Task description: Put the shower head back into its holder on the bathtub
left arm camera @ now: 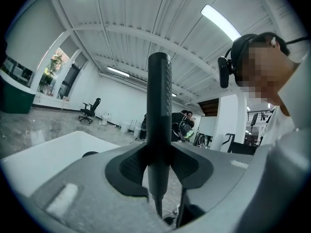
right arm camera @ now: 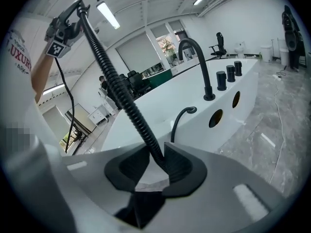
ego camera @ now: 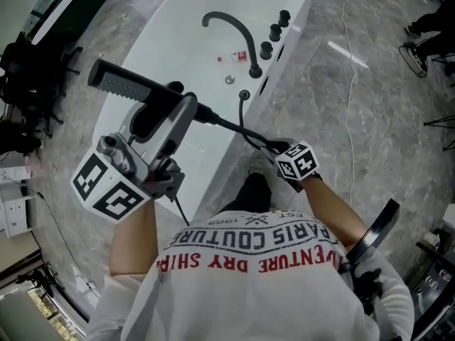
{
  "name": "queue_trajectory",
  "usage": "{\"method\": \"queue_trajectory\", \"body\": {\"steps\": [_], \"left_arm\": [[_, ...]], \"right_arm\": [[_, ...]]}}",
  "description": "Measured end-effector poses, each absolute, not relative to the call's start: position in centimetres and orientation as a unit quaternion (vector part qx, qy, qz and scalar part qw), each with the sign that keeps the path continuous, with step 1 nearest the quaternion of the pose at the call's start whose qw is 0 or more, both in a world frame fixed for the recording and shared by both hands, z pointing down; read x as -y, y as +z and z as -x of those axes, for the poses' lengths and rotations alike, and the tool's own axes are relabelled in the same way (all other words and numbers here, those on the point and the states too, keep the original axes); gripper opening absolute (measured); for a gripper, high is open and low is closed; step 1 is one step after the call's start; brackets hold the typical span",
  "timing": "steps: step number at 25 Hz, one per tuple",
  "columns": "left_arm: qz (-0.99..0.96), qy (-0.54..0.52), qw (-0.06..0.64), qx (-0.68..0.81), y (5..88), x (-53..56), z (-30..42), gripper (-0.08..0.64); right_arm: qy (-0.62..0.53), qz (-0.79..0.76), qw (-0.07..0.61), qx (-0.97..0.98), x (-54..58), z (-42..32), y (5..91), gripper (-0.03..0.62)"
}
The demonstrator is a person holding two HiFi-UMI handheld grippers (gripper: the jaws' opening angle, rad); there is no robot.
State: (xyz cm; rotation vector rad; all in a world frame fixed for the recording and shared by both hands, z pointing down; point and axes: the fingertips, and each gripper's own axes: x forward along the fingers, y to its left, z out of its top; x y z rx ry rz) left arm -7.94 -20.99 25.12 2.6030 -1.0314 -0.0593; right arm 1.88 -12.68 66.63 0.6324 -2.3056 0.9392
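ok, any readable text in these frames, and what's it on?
"PARIS COUTURE": dark print on the person's white shirt, head view.
"1962": same shirt, small, beside that line.
"VENTURE DRY SHIR": same shirt, red, both ends cut off.
"LUXUR": same shirt, red, right gripper view, cut off.
Bottle on the bathtub: label too small to read.

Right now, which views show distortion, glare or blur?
Head view: evenly lit and sharp, no hard shadows on the bathtub. Left gripper view: strong fisheye, dark corners, ceiling lamp glares, shower head sharp. Right gripper view: same fisheye, hose sharp.
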Motion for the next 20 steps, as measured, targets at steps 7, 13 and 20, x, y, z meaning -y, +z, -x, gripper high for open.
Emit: {"method": "queue_trajectory", "body": {"steps": [7,13,20], "left_arm": [[-0.912,-0.004,0.154,0.381,26.3,22.2,8.4,0.137],[-0.913,-0.008,0.147,0.381,26.1,22.8,7.8,0.137],[-0.910,-0.034,0.137,0.390,25.1,24.3,8.7,0.137]], "right_arm": [[0.377,-0.259,0.222,0.861,13.4,-3.3,63.4,0.065],[0.363,-0.286,0.148,0.874,16.1,-4.5,56.8,0.064],[0.338,-0.293,0.078,0.891,19.4,-5.3,49.3,0.064]]}}
